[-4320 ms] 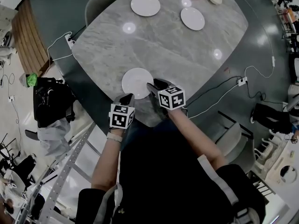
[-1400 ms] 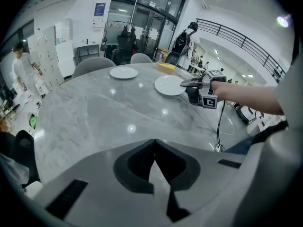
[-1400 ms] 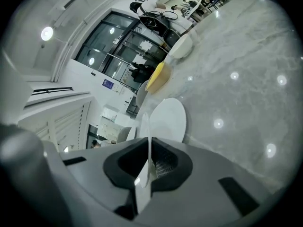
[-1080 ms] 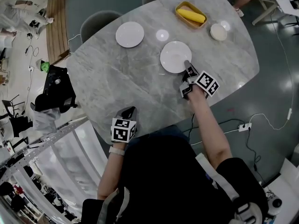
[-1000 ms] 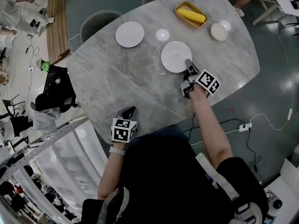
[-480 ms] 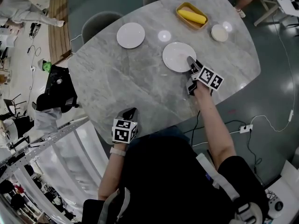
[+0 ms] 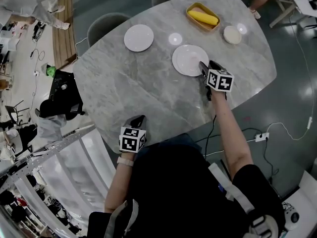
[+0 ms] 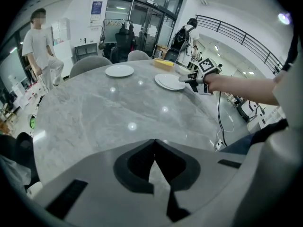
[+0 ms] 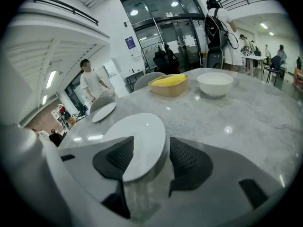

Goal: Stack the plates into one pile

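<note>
A white plate [image 7: 189,60] lies flat on the grey marble table [image 7: 148,93], right of centre. My right gripper [image 7: 208,67] sits at its near rim. In the right gripper view the plate's rim [image 9: 135,143] lies between the spread jaws of the right gripper [image 9: 151,142]. Those jaws have just been opening, and neither pad presses on the plate. A second white plate [image 7: 138,37] lies alone at the far left. My left gripper [image 7: 136,120] hovers at the near table edge, shut with nothing in it [image 8: 155,143].
A tan tray with a yellow item [image 7: 202,16] and a white bowl [image 7: 231,34] stand beyond the plate. Chairs [image 7: 106,24] line the far side. A cable and power strip [image 7: 261,135] lie on the floor at right. A person [image 8: 40,46] stands beyond the table.
The plate that lay at the near table edge is gone from there, and my right gripper now stands at the far-right plate. It has rolled upright and its jaws have spread. The left gripper has not moved.
</note>
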A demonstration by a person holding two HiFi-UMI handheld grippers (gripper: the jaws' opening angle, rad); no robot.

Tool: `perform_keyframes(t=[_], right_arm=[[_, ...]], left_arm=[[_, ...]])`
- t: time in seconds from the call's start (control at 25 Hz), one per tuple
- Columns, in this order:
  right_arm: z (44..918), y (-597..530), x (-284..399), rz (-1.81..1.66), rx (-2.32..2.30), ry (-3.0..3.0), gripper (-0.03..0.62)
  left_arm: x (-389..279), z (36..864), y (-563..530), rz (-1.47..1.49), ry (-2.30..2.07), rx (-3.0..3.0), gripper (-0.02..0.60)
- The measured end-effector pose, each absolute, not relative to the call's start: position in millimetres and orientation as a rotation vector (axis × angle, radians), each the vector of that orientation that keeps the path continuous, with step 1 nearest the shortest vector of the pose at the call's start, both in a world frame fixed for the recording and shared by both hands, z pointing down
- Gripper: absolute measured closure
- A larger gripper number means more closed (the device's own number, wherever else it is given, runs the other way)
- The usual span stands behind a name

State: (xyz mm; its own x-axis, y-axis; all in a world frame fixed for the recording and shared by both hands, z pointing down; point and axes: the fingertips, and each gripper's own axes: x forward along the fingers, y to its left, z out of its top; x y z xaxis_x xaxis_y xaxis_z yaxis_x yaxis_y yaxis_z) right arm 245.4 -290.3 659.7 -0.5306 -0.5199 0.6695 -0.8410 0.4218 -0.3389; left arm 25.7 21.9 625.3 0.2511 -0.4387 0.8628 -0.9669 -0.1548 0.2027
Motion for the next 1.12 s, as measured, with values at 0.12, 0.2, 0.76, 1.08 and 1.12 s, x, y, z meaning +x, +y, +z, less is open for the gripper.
perform_keyframes(t=[0.12,0.2,0.76,1.08,1.12], right_arm=[[660.0,-286.0,237.5,0.929,1.112,-2.239,0.364],[661.3,-283.4,231.9,0.936,1.087,-2.250,0.364],[637.7,-279.7,218.2,0.732,1.094,-2.255,0.364],[608.7,-263.8,157.0,0.656,1.019,-2.317,0.364],[606.2,-262.0,146.4,0.660,1.007,-2.326,0.364]], left_arm=[[28.1,624.6,22.3,0.840,-1.301,1.736,0.574],[28.5,624.8,23.2,0.841,-1.302,1.736,0.574],[7.9,622.0,12.5,0.795,-1.338,1.774,0.574],[-25.6,617.2,-28.8,0.758,-1.383,1.826,0.574],[-32.2,616.3,-36.2,0.747,-1.396,1.828,0.574]])
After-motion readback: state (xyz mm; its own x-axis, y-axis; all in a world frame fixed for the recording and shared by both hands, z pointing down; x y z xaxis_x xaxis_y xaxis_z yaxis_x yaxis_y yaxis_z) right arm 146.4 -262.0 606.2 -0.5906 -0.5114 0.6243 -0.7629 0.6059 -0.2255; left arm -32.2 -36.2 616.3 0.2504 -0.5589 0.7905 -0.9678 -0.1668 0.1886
